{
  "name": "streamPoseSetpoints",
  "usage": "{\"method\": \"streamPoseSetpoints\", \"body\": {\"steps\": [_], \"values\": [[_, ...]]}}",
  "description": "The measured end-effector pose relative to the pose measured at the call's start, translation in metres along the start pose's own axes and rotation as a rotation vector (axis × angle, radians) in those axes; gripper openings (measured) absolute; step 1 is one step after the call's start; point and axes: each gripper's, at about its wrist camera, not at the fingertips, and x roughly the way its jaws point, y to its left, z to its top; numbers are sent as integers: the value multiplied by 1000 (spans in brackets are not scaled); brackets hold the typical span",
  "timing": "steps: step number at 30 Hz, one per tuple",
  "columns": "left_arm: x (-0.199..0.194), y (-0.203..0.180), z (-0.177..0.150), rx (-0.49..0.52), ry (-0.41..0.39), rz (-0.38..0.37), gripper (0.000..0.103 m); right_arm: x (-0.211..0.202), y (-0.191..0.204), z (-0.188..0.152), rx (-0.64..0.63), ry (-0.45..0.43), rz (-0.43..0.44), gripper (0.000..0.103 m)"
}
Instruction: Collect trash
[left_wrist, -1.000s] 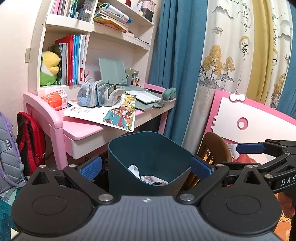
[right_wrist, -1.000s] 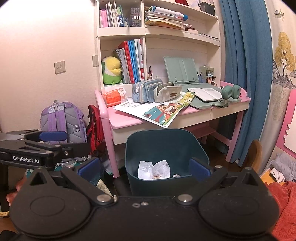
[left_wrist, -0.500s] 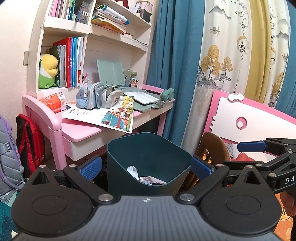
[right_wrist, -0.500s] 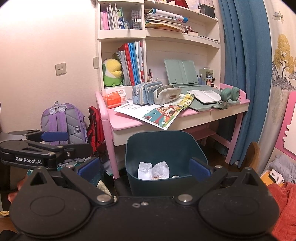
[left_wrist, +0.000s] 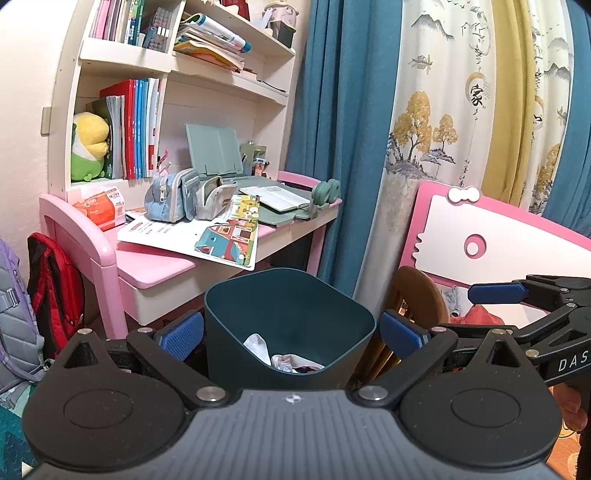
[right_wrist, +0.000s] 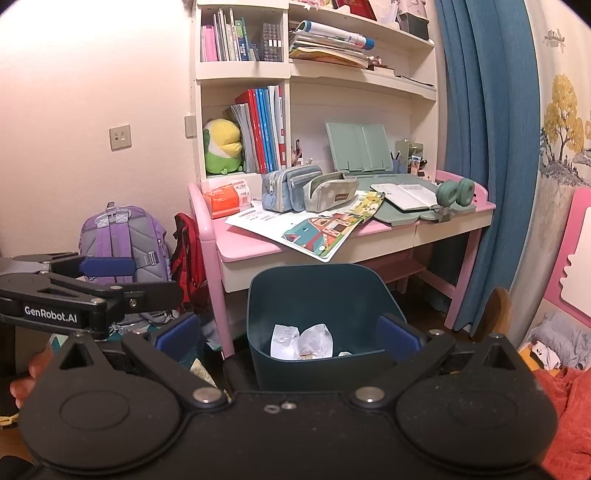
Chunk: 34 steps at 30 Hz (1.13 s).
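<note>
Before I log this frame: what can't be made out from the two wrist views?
- Bin bottom, both views: its near wall hides how much crumpled paper lies inside.
- Floor by the bin, both views: gripper bodies cover it.
- Right gripper, left view: cut off by the edge.
- Book titles on the shelf: too small.

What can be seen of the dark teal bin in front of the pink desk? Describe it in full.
The dark teal plastic wastebasket stands upright and lidless in front of the pink desk, its base hidden. It has smooth walls, a rounded-square rim and a taller back wall. Crumpled white paper lies inside. It shows between the open left gripper fingers and the open right gripper fingers; neither touches it.
</note>
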Motion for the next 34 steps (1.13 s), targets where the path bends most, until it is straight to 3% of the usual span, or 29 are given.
{"method": "streamPoseSetpoints", "body": {"steps": [34], "values": [[-7,-6,3,-19,-18,-25,103,-12,3,-2,-13,-9,-6,103]]}}
